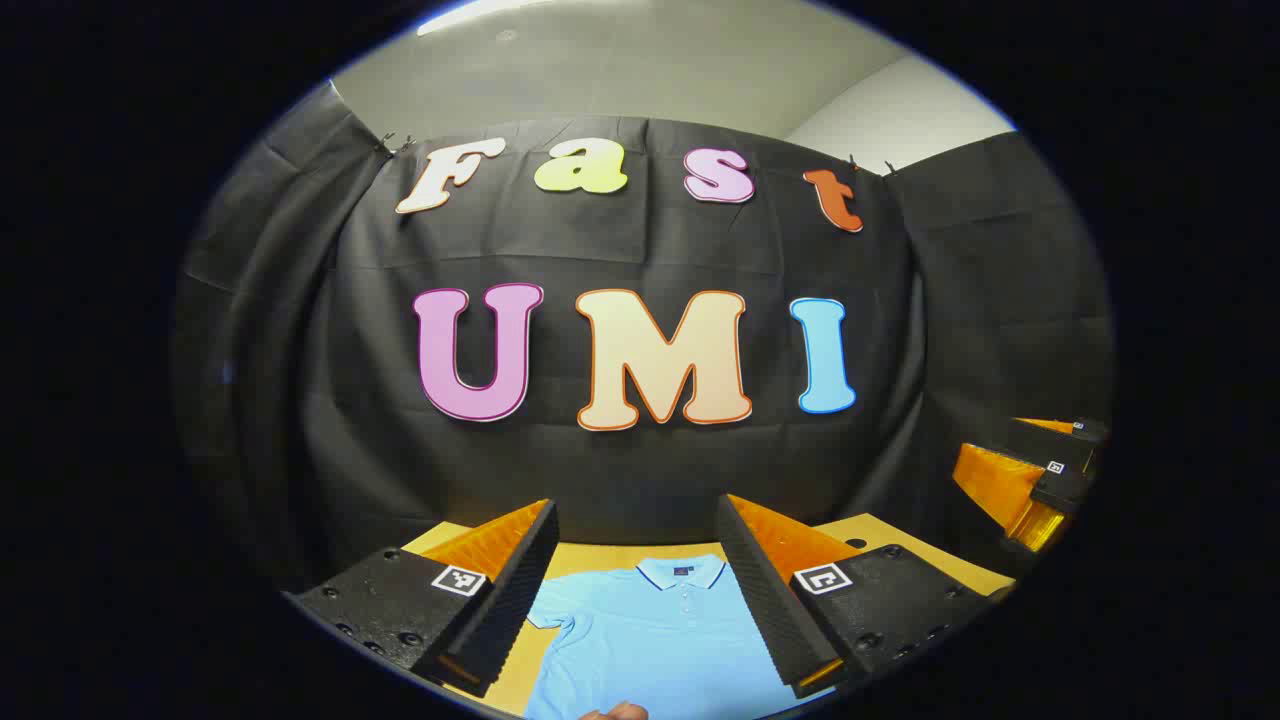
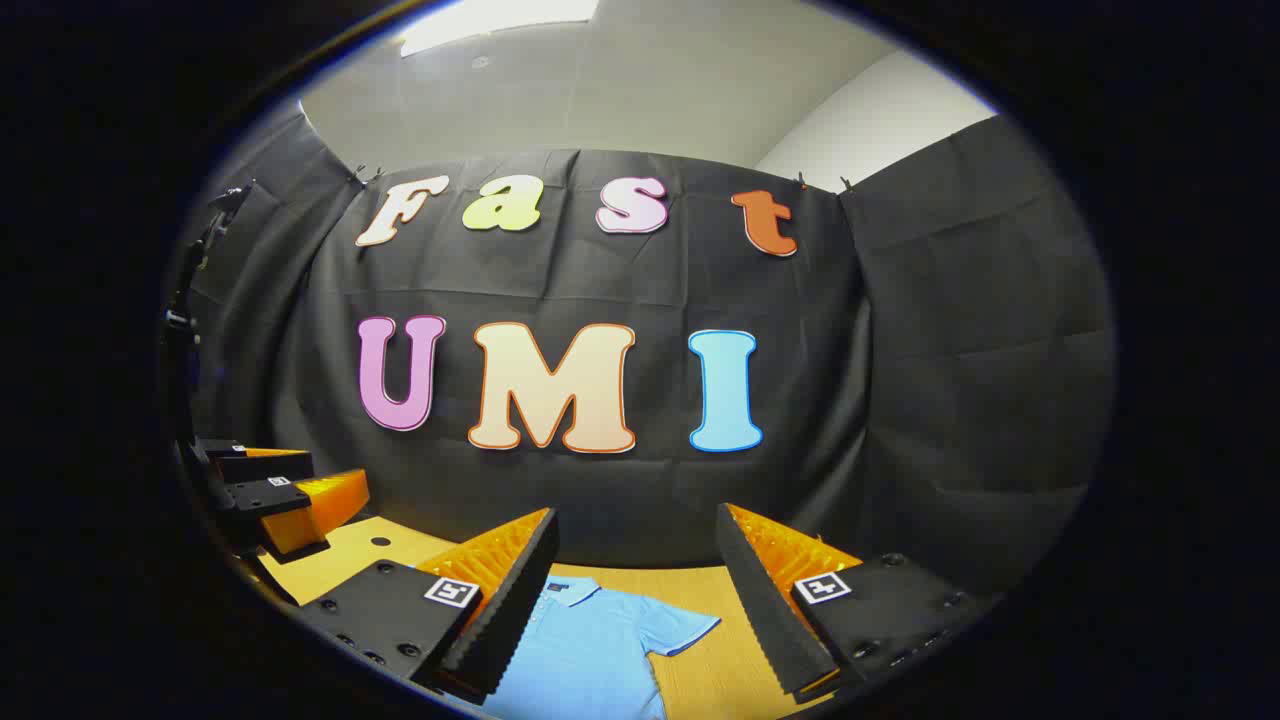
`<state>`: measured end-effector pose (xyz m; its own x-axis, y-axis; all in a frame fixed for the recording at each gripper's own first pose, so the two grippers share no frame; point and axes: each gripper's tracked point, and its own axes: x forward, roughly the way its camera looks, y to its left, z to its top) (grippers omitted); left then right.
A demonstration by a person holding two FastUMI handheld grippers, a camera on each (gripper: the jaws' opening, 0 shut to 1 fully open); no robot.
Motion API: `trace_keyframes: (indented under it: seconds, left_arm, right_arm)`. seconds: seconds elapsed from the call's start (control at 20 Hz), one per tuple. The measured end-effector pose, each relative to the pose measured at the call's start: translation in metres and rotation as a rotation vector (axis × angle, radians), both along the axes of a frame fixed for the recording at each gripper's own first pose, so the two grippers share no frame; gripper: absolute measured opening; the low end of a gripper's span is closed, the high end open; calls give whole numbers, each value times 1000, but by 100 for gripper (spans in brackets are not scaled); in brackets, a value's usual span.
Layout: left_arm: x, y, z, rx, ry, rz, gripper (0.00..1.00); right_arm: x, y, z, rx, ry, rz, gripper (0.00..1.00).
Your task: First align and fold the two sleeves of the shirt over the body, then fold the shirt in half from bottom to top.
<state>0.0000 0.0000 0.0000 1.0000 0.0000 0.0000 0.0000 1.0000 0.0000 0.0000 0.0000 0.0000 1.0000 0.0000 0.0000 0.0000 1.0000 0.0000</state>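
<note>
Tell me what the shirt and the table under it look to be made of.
Shirt: light blue polo, seemingly a matte knit fabric; it lies soft and flat, with a dark-trimmed collar and sleeve cuff. Table: looks like wood or a wood-look laminate, smooth and yellowish tan; which one can't be told.

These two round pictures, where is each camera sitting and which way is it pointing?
Left gripper view: rides on the left gripper, facing the booth wall over the blue shirt's collar; own open fingers below, right gripper at the right edge.
Right gripper view: rides on the right gripper, facing the same wall over the shirt's sleeve; own open fingers below, left gripper at the left.
Shared: shirt, wooden table, wall.
</note>
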Motion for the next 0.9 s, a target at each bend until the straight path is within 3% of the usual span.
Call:
trace_keyframes:
  seconds: [0.9]
  left_arm:
    - [-3, 26, -10, -11, 11, 28, 95]
  right_arm:
    - [18, 19, -25, -20, 38, 28, 98]
